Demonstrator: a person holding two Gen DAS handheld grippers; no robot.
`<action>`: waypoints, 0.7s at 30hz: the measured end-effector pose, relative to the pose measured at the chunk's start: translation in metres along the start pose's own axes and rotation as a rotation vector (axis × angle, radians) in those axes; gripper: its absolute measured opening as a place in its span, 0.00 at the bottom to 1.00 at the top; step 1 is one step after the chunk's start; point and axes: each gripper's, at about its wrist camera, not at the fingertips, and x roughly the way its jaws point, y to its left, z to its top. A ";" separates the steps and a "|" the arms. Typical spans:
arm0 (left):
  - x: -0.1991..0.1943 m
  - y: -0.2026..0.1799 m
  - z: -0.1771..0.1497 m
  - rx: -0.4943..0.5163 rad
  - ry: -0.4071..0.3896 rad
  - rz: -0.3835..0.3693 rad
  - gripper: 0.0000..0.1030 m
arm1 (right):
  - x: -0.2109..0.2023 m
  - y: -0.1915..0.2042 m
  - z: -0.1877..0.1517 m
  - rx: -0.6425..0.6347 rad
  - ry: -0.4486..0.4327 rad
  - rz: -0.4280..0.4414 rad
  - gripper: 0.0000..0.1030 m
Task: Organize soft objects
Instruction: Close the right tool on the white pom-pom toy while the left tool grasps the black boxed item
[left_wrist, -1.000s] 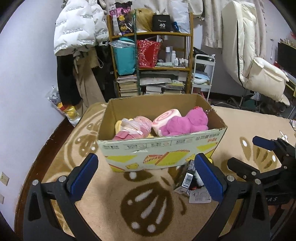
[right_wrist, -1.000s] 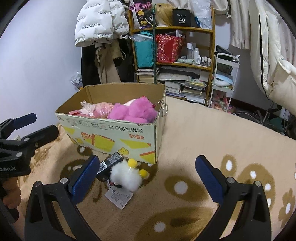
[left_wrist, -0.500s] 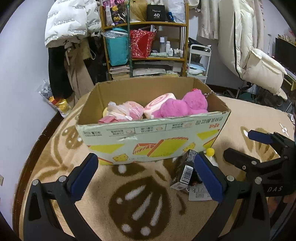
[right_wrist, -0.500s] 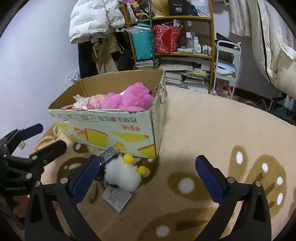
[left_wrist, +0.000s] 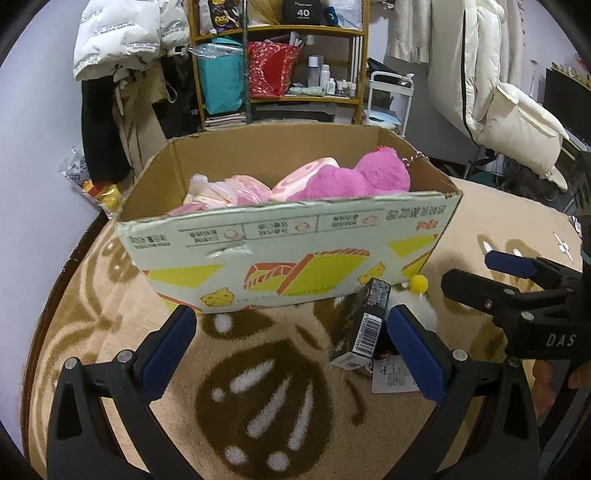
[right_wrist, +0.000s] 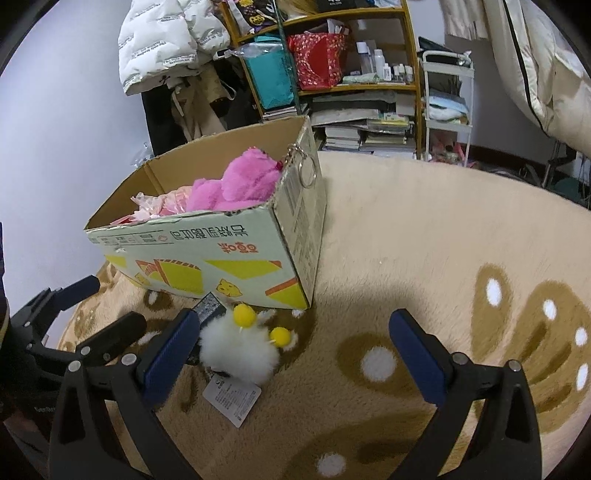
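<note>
A cardboard box (left_wrist: 288, 254) (right_wrist: 207, 258) stands on the beige rug and holds a pink plush (left_wrist: 354, 181) (right_wrist: 236, 181) and other pink soft items (left_wrist: 229, 192). A white fluffy toy with yellow balls (right_wrist: 240, 350) (left_wrist: 417, 302) lies on the rug by the box's front corner, next to a small black carton (left_wrist: 365, 325) (right_wrist: 208, 306) and a paper tag (right_wrist: 232, 400). My left gripper (left_wrist: 291, 354) is open and empty, in front of the box. My right gripper (right_wrist: 295, 358) is open and empty, just right of the white toy; it also shows in the left wrist view (left_wrist: 517, 284).
A shelf unit (left_wrist: 280, 66) full of bags, books and bottles stands behind the box, with hanging coats (left_wrist: 125, 44) to its left. A white trolley (right_wrist: 447, 107) and a cream padded chair (left_wrist: 498, 92) are at the right. The patterned rug (right_wrist: 443, 258) stretches out to the right.
Both grippers have moved forward and lower toward the box and the white toy, which now look larger and nearer. Both stay open.
</note>
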 end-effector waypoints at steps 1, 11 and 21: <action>0.001 -0.001 -0.001 0.006 0.003 0.001 0.99 | 0.002 -0.001 0.000 0.002 0.006 0.003 0.96; 0.011 -0.016 -0.010 0.063 0.038 -0.042 0.99 | 0.016 0.004 -0.002 -0.009 0.056 0.027 0.77; 0.025 -0.023 -0.016 0.087 0.077 -0.017 0.99 | 0.029 0.005 -0.006 0.010 0.101 0.068 0.67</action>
